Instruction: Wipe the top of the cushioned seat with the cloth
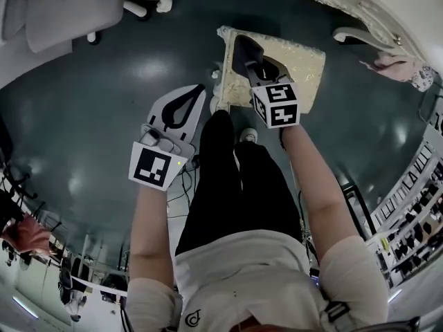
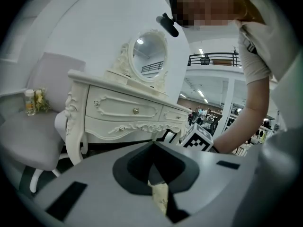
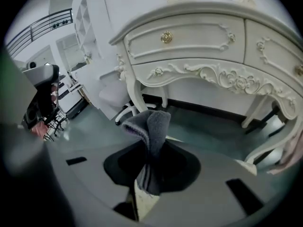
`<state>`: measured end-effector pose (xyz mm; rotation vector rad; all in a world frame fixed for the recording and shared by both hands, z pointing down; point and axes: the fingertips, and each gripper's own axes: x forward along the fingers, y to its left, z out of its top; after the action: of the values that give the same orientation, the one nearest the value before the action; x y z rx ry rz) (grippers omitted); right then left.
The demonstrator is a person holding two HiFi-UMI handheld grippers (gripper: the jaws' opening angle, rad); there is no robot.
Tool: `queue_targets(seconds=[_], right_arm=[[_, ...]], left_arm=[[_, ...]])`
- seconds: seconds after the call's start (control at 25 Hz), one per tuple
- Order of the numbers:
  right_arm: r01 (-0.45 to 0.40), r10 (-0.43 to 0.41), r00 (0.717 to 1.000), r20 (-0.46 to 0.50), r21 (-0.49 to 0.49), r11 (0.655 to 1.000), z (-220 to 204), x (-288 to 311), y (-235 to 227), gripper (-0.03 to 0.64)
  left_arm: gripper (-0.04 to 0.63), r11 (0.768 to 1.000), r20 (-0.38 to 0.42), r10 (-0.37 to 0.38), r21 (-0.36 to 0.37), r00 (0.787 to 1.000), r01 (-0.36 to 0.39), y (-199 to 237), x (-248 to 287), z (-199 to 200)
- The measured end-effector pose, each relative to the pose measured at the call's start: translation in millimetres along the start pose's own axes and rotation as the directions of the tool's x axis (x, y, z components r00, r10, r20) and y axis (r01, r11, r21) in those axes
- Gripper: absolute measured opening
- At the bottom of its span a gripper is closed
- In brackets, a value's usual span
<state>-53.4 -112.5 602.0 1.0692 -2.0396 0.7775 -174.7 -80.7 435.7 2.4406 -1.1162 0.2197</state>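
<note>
Grey cloth [image 3: 151, 123] being held over a cream cushioned seat [image 1: 304, 64] by a standing person.
The cloth is being pinched, bunched and upright, between the jaws of the right gripper [image 3: 150, 148], above the seat; contact with the cushion cannot be judged. The left gripper [image 2: 154, 144] is being held just beside the seat, over the floor [image 1: 104, 102], with its jaws pressed together and nothing between them. Two drawers [image 2: 125, 109] of a white carved dressing table [image 2: 78, 77] are being shown closed, so their contents are hidden. An oval mirror [image 2: 147, 56] is being carried on the table. A small bottle [image 2: 30, 102] is being seen by a grey chair [image 2: 33, 136]. The floor is dark, glossy teal.
</note>
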Motion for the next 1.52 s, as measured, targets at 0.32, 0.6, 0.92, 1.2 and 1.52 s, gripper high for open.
queue_targets(seconds=[0.32, 0.6, 0.92, 1.2, 1.52], right_arm=[[0.026, -0.027, 0.998, -0.064, -0.015, 1.000, -20.2, 53.2, -1.1, 0.080], [0.005, -0.011, 0.993, -0.117, -0.050, 0.999, -23.0, 67.1, -11.4, 0.086], [-0.008, 0.002, 0.989, -0.146, -0.040, 0.999, -33.3, 57.2, -44.4, 0.100], [0.003, -0.007, 0.990, -0.140, -0.030, 1.000, -45.9, 38.9, -82.9, 0.095], [0.010, -0.007, 0.988, -0.153, 0.019, 1.000, -63.2, 14.2, -133.8, 0.096]], left_arm=[[0.014, 1.000, -0.031, -0.004, -0.030, 1.000, 0.004, 17.0, 12.0, -42.3], [0.013, 0.998, -0.049, -0.049, -0.030, 0.998, 0.047, 6.1, 32.3, -56.2], [0.014, 0.998, -0.044, -0.037, -0.043, 0.998, 0.035, -15.9, 63.0, -56.0], [0.014, 0.998, -0.062, -0.032, -0.054, 0.998, 0.029, -51.6, 85.6, -66.8], [0.014, 0.997, -0.068, -0.040, -0.072, 0.997, 0.035, -94.9, 118.3, -75.0]])
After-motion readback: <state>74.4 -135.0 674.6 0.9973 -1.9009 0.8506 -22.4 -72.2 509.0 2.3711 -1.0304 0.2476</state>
